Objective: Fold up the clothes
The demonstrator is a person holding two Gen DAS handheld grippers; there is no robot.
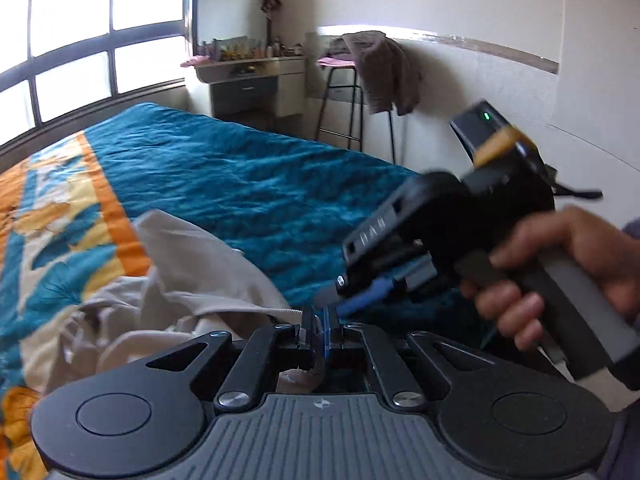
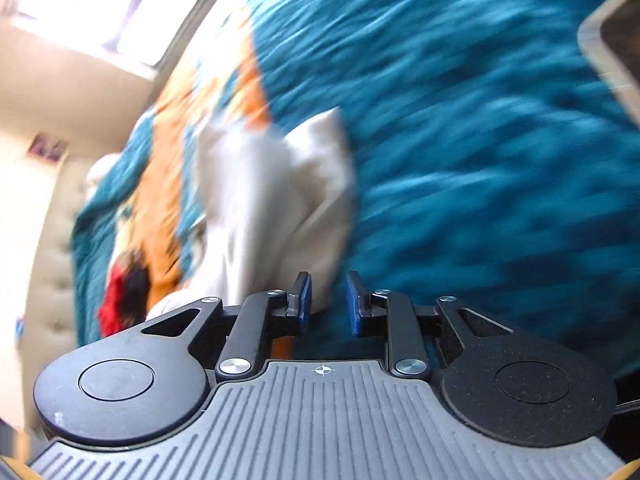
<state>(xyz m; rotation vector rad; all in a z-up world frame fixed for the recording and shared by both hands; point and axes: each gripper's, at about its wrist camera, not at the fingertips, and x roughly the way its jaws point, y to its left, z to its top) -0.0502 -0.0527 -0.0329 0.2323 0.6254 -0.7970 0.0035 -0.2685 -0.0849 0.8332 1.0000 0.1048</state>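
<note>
A crumpled beige garment [image 1: 172,304] lies on the teal and orange bedspread [image 1: 240,184]. My left gripper [image 1: 320,326] is shut on an edge of this garment, with cloth pinched between its blue pads. My right gripper [image 1: 360,300] shows in the left wrist view, held by a hand just right of the left gripper's tips. In the right wrist view, which is blurred, the right gripper [image 2: 328,304] is open and empty, and the beige garment [image 2: 272,192] lies just ahead and to its left on the bedspread [image 2: 480,160].
A dressing table with a mirror [image 1: 248,76] stands by the window [image 1: 100,32]. A black stool [image 1: 352,92] with a grey towel draped on it stands against the white wall. A red and black item [image 2: 124,296] lies on the bedspread at left.
</note>
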